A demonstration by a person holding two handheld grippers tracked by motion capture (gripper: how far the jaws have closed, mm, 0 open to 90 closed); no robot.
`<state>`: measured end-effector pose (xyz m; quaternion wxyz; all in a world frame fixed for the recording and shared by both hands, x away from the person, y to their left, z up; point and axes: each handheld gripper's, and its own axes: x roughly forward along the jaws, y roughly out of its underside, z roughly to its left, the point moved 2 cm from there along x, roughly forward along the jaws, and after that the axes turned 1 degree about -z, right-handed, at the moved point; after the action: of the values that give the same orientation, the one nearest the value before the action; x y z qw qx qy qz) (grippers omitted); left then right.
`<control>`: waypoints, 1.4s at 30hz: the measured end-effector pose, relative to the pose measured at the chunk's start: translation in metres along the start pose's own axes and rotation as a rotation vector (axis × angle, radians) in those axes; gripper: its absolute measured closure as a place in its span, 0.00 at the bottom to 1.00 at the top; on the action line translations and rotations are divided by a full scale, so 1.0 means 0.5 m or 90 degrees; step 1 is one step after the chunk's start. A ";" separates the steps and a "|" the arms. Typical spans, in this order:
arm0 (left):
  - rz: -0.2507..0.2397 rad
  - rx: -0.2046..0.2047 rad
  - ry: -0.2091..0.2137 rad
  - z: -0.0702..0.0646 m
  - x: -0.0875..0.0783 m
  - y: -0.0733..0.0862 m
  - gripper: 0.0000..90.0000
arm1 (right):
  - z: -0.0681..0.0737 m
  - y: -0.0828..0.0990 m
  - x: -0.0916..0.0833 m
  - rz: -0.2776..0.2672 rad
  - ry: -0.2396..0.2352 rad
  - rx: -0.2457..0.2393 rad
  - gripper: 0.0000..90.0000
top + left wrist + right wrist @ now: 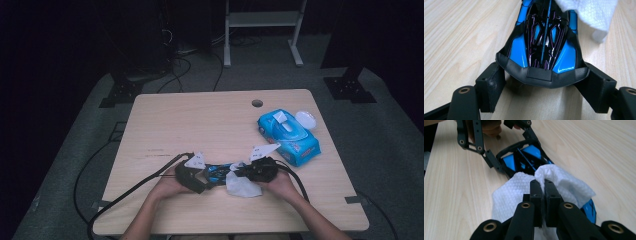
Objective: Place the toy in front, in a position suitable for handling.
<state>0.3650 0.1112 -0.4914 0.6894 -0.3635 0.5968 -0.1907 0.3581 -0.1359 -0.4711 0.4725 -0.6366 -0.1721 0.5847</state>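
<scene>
Two grippers are seen low on the wooden table (200, 120) in the high view, facing each other across a toy car. At the left, the left gripper (192, 176) is held in the person's left hand (167, 186); its jaws are closed against the sides of the toy car (218, 172), at the flared black end, which is clamped between the pads. The car's shell is glossy, bright blue with black panels and thin pinkish line markings, and a dark spine is seen running along its middle. It lies near the table's front edge. Over its far end a white wipe (241, 184) with a fine woven texture is draped. The wipe is pinched between the tightly closed jaws of the right gripper (252, 171). Farther right and back, a blue wipes packet (290, 137) is seen, well apart.
</scene>
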 end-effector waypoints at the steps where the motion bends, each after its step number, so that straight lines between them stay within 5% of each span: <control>1: 0.000 -0.001 0.000 0.000 0.000 0.000 0.29 | -0.004 -0.004 0.002 0.001 -0.002 0.000 0.96; 11: 0.003 -0.005 0.000 0.001 0.000 0.000 0.29 | -0.036 0.024 -0.030 0.029 0.054 0.017 0.96; 16: 0.007 -0.003 0.000 0.002 -0.002 0.000 0.29 | -0.028 0.005 -0.006 0.003 0.018 0.023 0.96; 19: 0.006 -0.012 0.003 0.002 -0.003 0.000 0.29 | -0.028 0.002 -0.007 0.015 0.022 0.012 0.96; 23: -0.013 -0.037 0.023 0.003 -0.015 -0.002 0.29 | -0.033 0.005 -0.014 0.022 0.028 0.008 0.95; 26: -0.035 -0.088 0.035 0.013 -0.032 -0.005 0.26 | -0.040 0.009 -0.019 0.018 0.027 0.017 0.95; 34: -0.048 -0.166 0.074 0.029 -0.034 -0.005 0.28 | -0.059 0.009 -0.030 0.023 0.039 0.013 0.94; 42: -0.064 -0.218 0.084 0.044 -0.039 -0.010 0.35 | -0.058 0.010 -0.020 0.024 0.033 0.013 0.94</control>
<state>0.3827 0.1274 -0.4741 0.5665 -0.4920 0.6452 -0.1440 0.3802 -0.1578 -0.4733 0.4722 -0.6498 -0.1415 0.5786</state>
